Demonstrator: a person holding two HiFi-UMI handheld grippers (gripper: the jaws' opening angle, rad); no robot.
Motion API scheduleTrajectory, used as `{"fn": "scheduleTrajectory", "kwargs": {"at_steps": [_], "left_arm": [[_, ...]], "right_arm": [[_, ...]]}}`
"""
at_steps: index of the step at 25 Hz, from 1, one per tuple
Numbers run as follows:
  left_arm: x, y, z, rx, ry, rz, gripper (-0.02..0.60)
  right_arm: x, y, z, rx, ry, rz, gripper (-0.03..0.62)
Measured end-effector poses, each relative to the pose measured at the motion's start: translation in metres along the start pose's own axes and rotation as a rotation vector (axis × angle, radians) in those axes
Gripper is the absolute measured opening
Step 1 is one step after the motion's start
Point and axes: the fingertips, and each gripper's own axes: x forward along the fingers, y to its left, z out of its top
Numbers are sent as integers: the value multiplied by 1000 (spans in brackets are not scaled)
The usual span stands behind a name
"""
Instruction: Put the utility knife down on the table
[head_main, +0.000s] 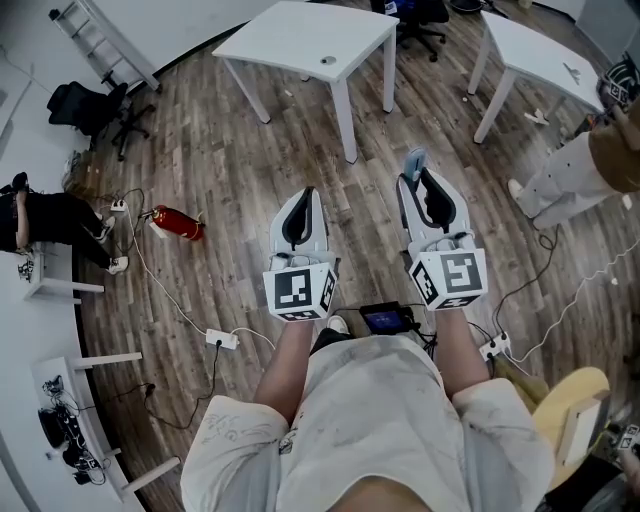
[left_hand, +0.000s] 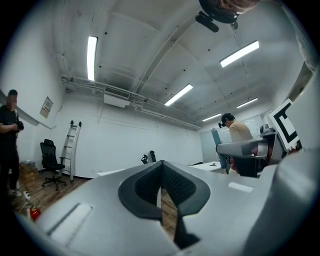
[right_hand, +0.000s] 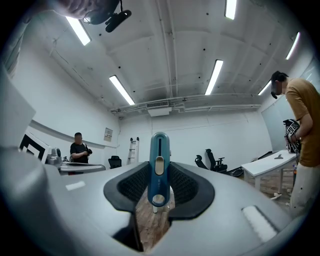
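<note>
Ahead of the left gripper (head_main: 306, 192) and right gripper (head_main: 418, 178): bare wooden floor (head_main: 230, 150), free to pass over. Far centre: white table (head_main: 300, 40), top open from above, legs in the way lower down. Far right: second table (head_main: 540, 55), with a floor gap between the two. Right side blocked by a person (head_main: 585, 170). Near left: fire extinguisher (head_main: 178, 224) and cables (head_main: 165, 290) on the floor. Far left: office chair (head_main: 90, 105).

I see a blue, beige-slidered utility knife (right_hand: 159, 150) in grey, black-padded right tongs (head_main: 422, 180), black-and-white marker cubes (head_main: 448, 277), and beyond the knife a brown plank floor (head_main: 250, 170) and a white counter (head_main: 290, 35).
</note>
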Motion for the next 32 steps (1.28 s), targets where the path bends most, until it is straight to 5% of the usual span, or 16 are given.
{"fn": "scheduleTrajectory", "kwargs": {"at_steps": [9,13,19,22,32], "left_arm": [[40,-177,-37,19,12,14,20],[83,-193,-53,20,11,10,20],[235,-88,-69,12,11,13,20],[272,-44,-87,10,5,17,20],[469,276,-98,-6,-3,27,20]], "right_arm": [[-86,-156,-19,15,2,36,132],[-68,-197,-33,16,8,38,132],[113,-227,-55,5,32,40,132],[168,-223,-75,-2,33,42,132],[529,-126,-110,-31,58,38,132]]}}
